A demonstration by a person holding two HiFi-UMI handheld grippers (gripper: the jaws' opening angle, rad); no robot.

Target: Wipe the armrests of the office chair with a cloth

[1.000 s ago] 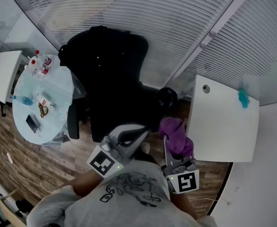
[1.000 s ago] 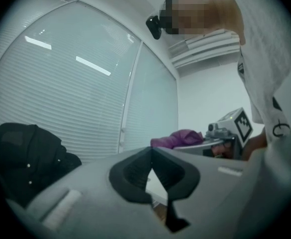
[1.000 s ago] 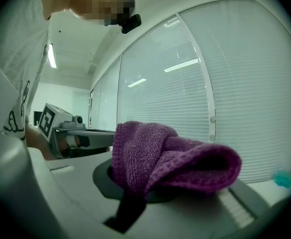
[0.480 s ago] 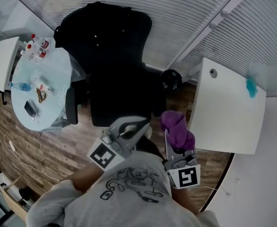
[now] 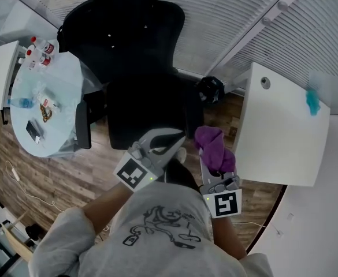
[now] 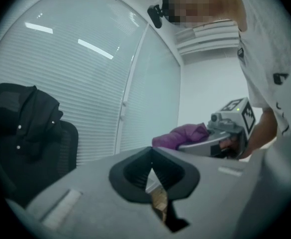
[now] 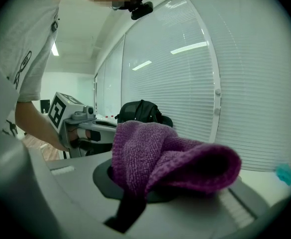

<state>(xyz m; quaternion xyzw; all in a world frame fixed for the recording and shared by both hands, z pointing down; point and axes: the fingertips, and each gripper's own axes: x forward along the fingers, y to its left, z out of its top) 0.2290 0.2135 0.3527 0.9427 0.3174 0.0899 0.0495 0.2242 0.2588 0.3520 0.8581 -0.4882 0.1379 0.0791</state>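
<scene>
The black office chair (image 5: 140, 97) stands in front of me with a dark jacket (image 5: 114, 16) hung over its backrest. Its left armrest (image 5: 82, 124) shows beside the seat. The right armrest side lies near a black round object (image 5: 211, 90). My right gripper (image 5: 210, 169) is shut on a bunched purple cloth (image 5: 215, 149), which fills the right gripper view (image 7: 165, 158). My left gripper (image 5: 171, 138) hovers just short of the seat's front edge, shut with nothing in it (image 6: 152, 171). The left gripper view also takes in the chair (image 6: 31, 133) and the cloth (image 6: 182, 135).
A round glass table (image 5: 65, 79) with bottles, a phone and small items stands left of the chair. A white desk (image 5: 278, 137) carrying a teal item (image 5: 313, 101) is close on the right. Slatted blinds (image 5: 226, 16) run behind the chair. The floor is wood (image 5: 70, 178).
The chair and tables have shifted slightly in the head view as I moved. Both grippers hold nearly the same pose; the purple cloth stays in the right one.
</scene>
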